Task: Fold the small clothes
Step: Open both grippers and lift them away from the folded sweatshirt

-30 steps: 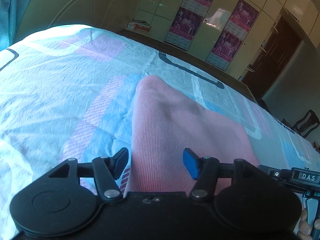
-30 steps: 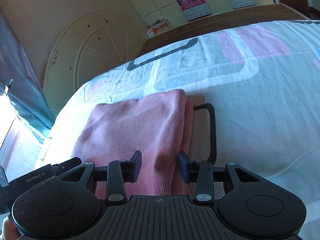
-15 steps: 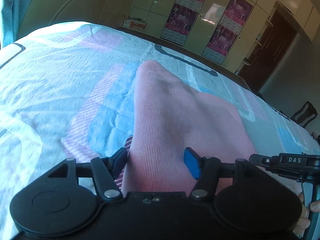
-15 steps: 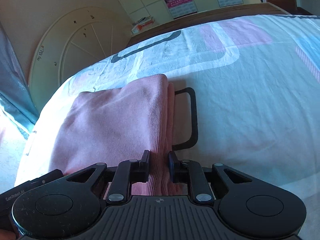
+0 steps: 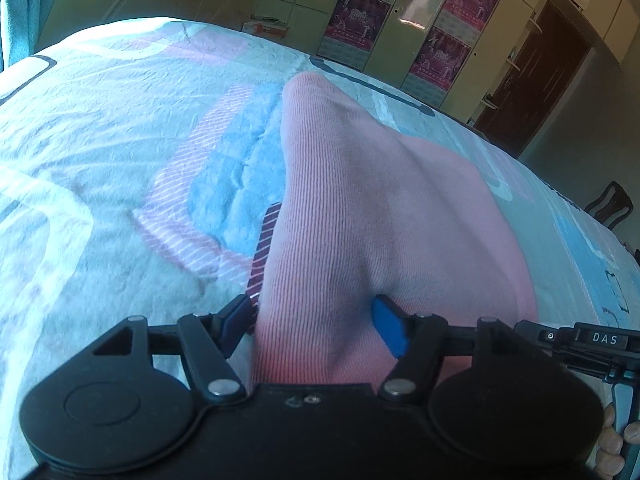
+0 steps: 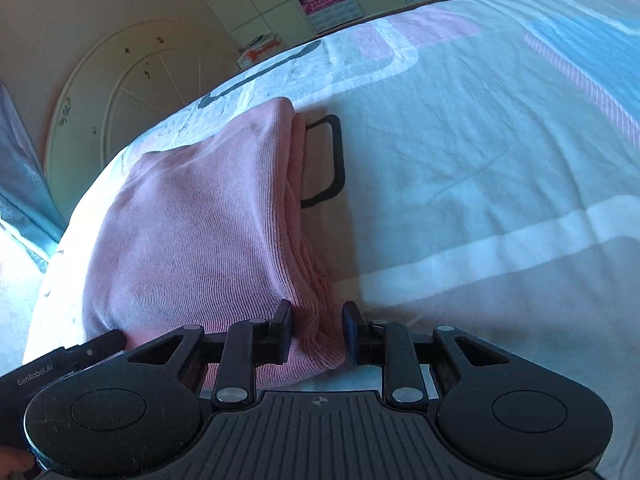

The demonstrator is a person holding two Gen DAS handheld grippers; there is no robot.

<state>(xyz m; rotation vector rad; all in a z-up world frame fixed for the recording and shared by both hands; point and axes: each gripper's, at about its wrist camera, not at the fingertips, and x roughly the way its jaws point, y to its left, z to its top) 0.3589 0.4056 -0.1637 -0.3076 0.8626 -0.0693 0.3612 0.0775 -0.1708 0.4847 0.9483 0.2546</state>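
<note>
Nearest in the left wrist view, the left gripper (image 5: 314,326) straddles the near edge of the pink garment (image 5: 360,208), its jaws wide and opening; the cloth fills the gap, touching the left pad while the blue right pad sits at its side, so it looks like a loose hold at best. In the right wrist view the right gripper (image 6: 316,334) has the garment's (image 6: 192,220) folded right edge between its jaws, which stand narrow and are opening slightly; the left pad touches the fabric, the right pad just beside it. The other gripper's body and a few fingers (image 5: 612,446) show at the frame edge.

Likely risks: with both grips easing, the stacked layers at the right edge could slide apart or spring open, and any dragging could wrinkle the fold or the sheet.

Farther out, the garment lies folded on the bed (image 6: 480,140), its far corner pointing toward the wardrobe (image 5: 400,20) beyond.
</note>
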